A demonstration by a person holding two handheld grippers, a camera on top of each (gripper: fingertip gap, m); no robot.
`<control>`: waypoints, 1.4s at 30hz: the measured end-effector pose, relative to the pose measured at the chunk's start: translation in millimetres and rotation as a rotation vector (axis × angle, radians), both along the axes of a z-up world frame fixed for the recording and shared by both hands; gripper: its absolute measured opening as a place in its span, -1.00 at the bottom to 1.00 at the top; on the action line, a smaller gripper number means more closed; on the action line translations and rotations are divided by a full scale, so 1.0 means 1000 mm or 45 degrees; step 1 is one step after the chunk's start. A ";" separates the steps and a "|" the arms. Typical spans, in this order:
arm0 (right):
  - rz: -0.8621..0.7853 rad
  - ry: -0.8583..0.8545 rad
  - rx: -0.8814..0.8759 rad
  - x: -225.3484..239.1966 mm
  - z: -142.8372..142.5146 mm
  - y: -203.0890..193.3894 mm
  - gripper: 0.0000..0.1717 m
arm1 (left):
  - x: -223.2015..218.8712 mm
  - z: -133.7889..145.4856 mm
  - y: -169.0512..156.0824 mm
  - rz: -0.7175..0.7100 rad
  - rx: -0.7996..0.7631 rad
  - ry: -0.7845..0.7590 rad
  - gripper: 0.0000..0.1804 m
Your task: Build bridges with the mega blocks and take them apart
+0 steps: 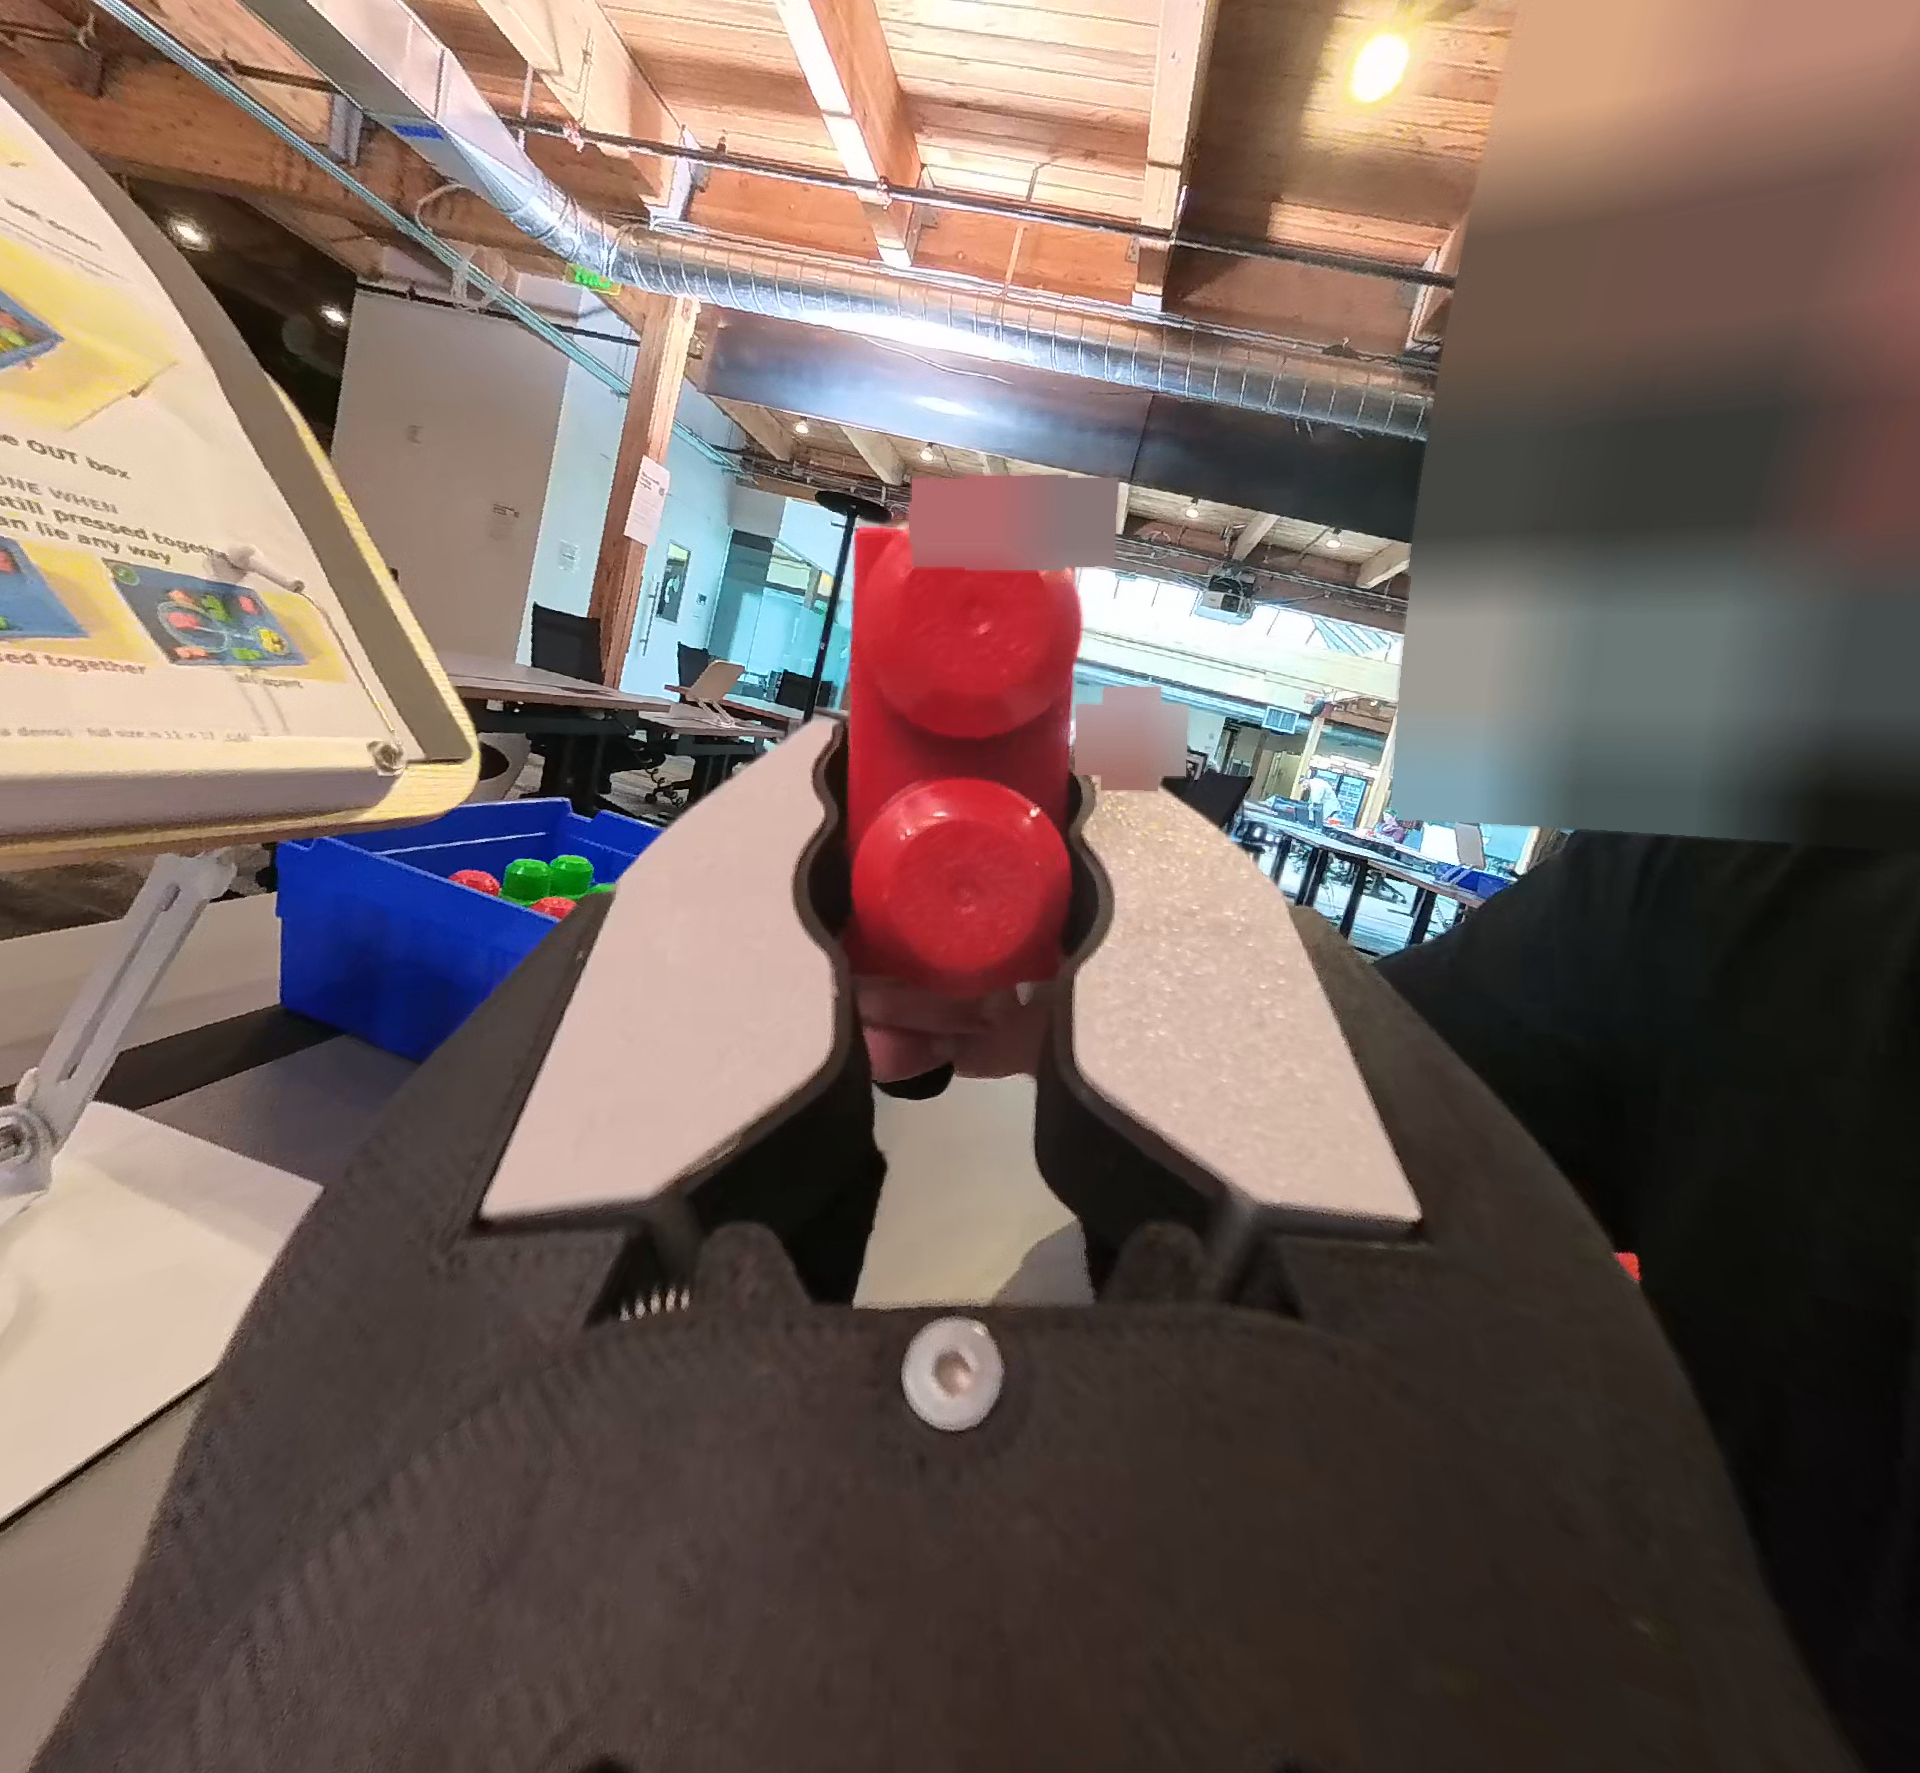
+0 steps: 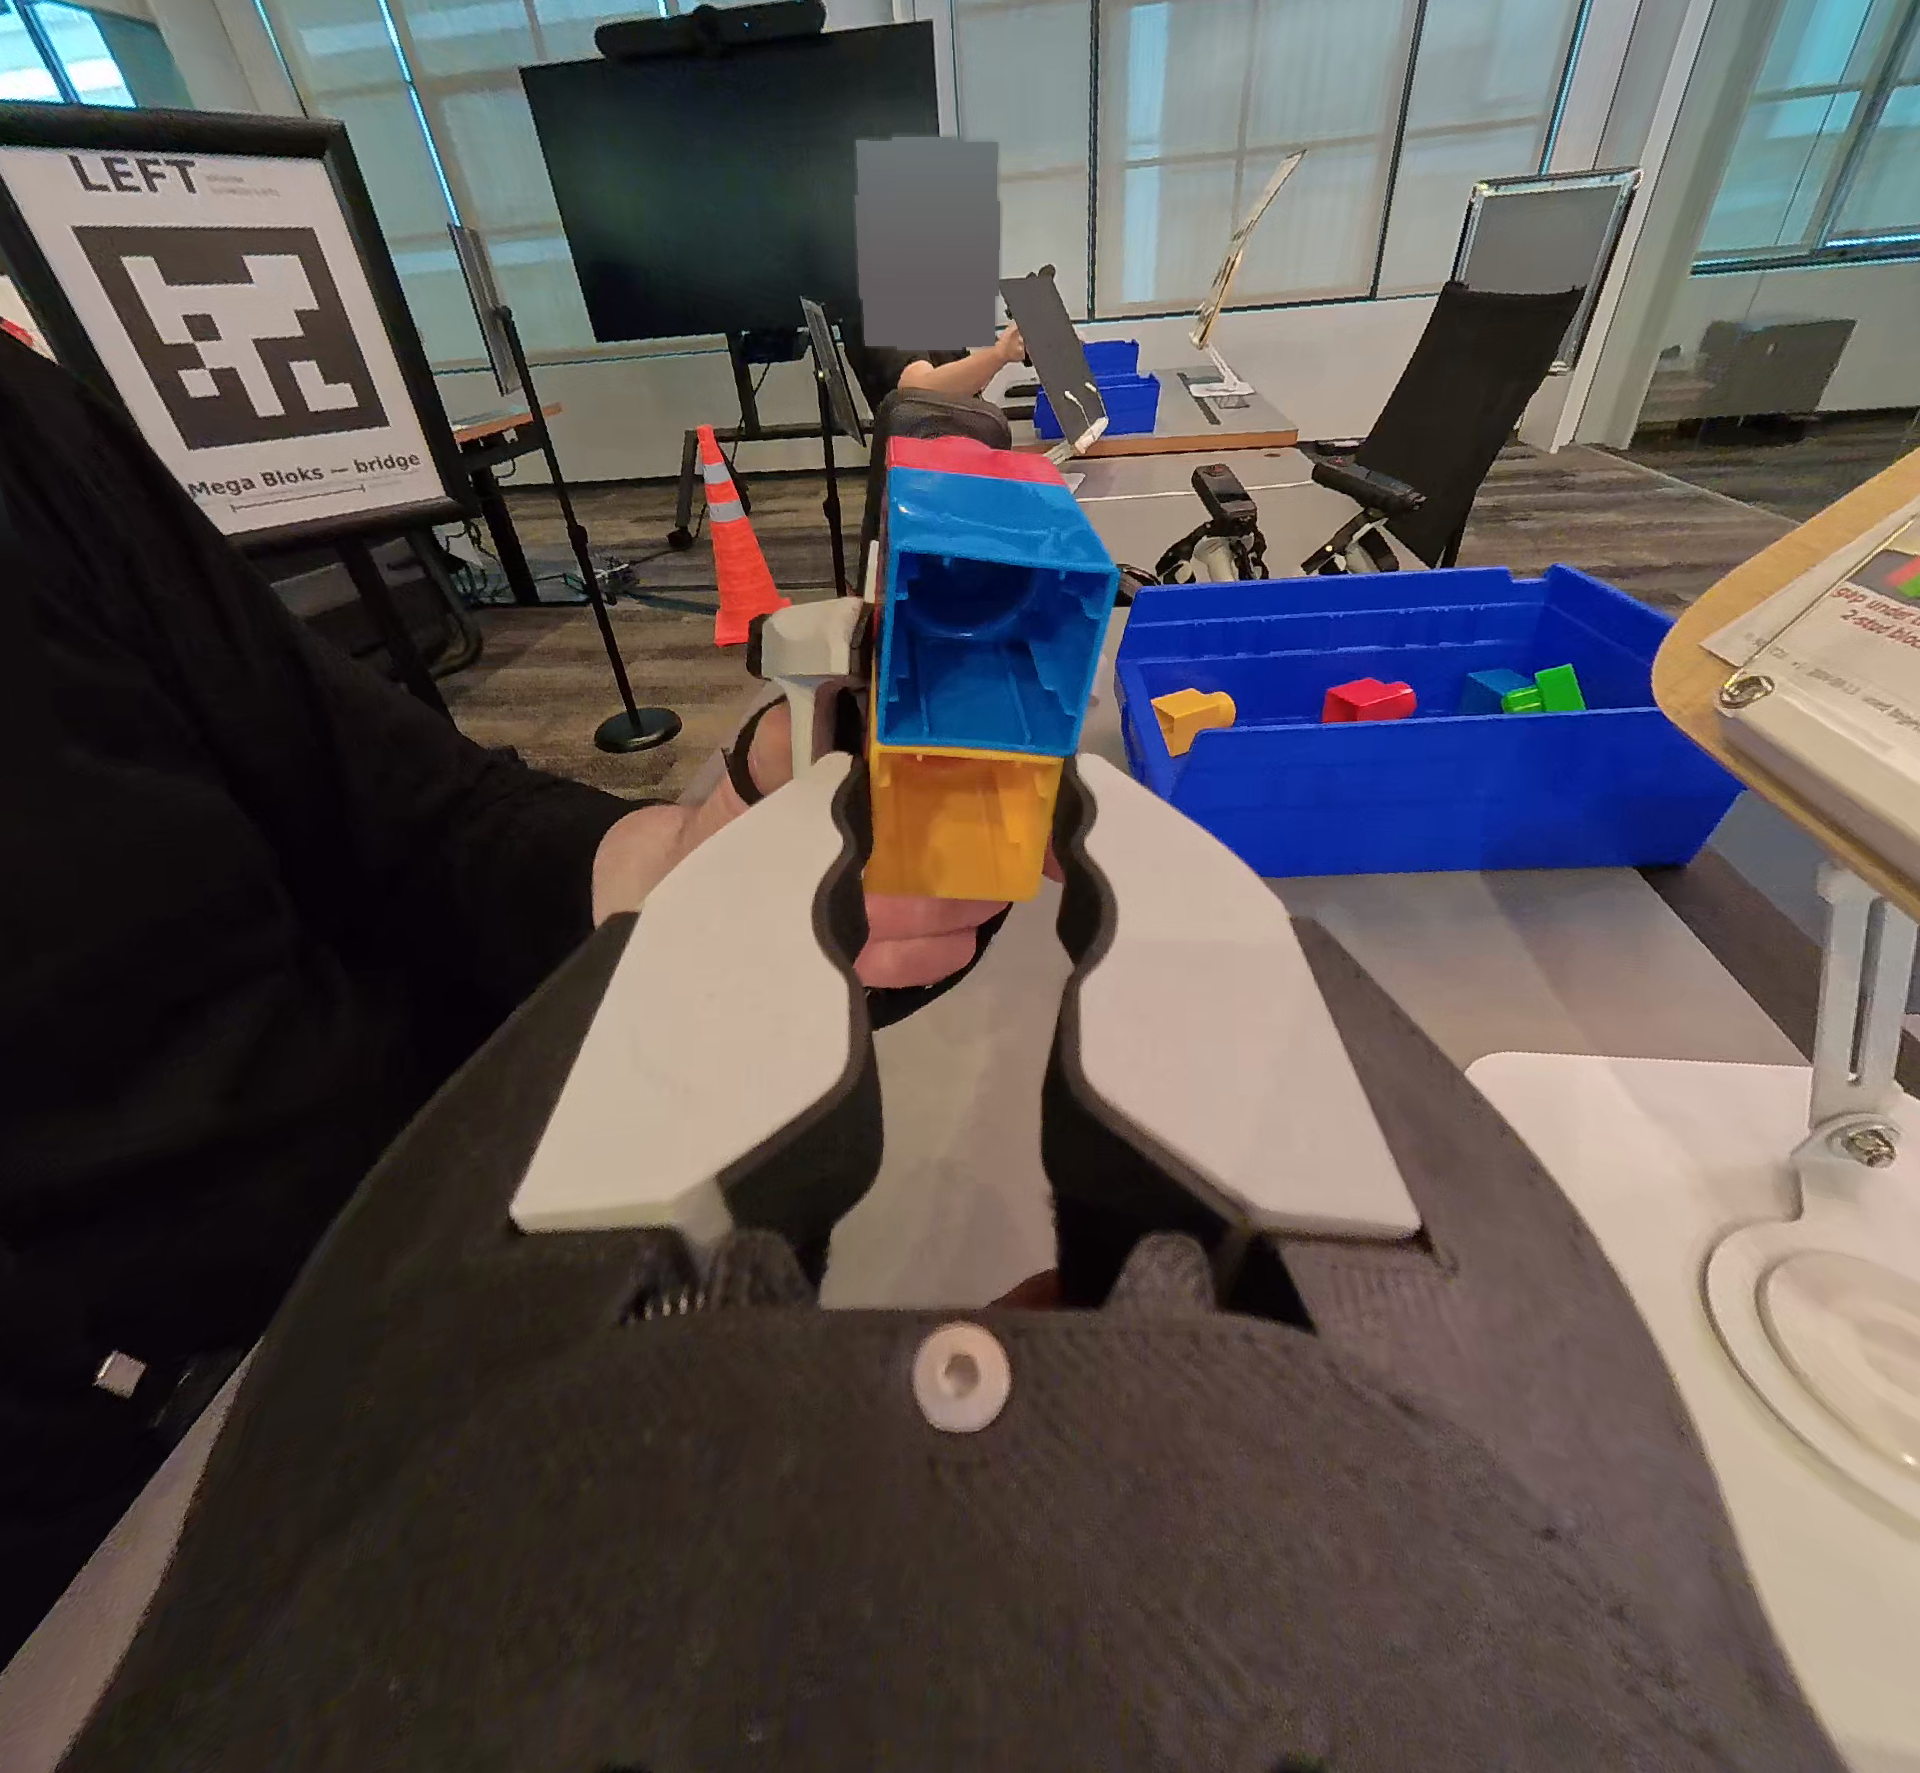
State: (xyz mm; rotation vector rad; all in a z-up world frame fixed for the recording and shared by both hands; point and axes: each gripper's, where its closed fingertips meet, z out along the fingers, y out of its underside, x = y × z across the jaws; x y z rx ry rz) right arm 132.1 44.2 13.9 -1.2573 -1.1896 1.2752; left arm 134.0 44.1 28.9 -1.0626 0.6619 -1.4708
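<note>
Left tongs (image 1: pixel 961 850): clamped on red block (image 1: pixel 961 767) at frame centre, pads pressed to its flat sides; right tongs (image 2: pixel 961 830): closed on yellow block (image 2: pixel 956 830), which sits below the blue block (image 2: pixel 987 632) and a red one behind; judged light, rigid, slick hollow plastic; grip flat side walls, not studs; blue bin (image 2: pixel 1455 809), right of centre on the surface, holds loose blocks.
</note>
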 end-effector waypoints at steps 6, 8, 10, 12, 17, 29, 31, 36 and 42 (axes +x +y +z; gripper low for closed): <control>0.014 0.097 0.043 0.008 0.015 0.001 -0.47 | 0.004 -0.005 0.000 -0.004 0.023 0.080 -0.60; -0.002 0.121 0.044 0.011 0.021 0.002 -0.46 | 0.008 -0.007 -0.002 -0.009 0.053 0.117 -0.60; 0.004 0.133 0.047 0.010 0.021 0.000 -0.56 | 0.016 -0.009 -0.007 -0.036 0.067 0.139 -0.60; 0.017 0.157 0.011 0.010 0.022 -0.001 -0.57 | 0.017 -0.010 -0.007 -0.041 0.065 0.127 -0.60; 0.007 0.123 0.081 0.012 0.021 -0.002 -0.59 | 0.006 -0.003 -0.002 -0.009 0.077 0.093 -0.45; 0.099 0.035 0.083 0.008 0.013 -0.013 -0.60 | 0.010 -0.003 -0.015 0.004 0.207 0.241 -0.60; 0.099 0.027 0.082 0.007 0.012 -0.014 -0.59 | 0.010 -0.005 -0.015 0.016 0.217 0.264 -0.60; 0.101 -0.035 0.114 0.008 0.009 -0.014 -0.59 | 0.013 -0.010 -0.015 0.028 0.226 0.307 -0.60; 0.012 -0.043 0.040 0.005 0.001 0.006 -0.39 | 0.005 -0.014 0.011 -0.069 -0.128 0.164 -0.60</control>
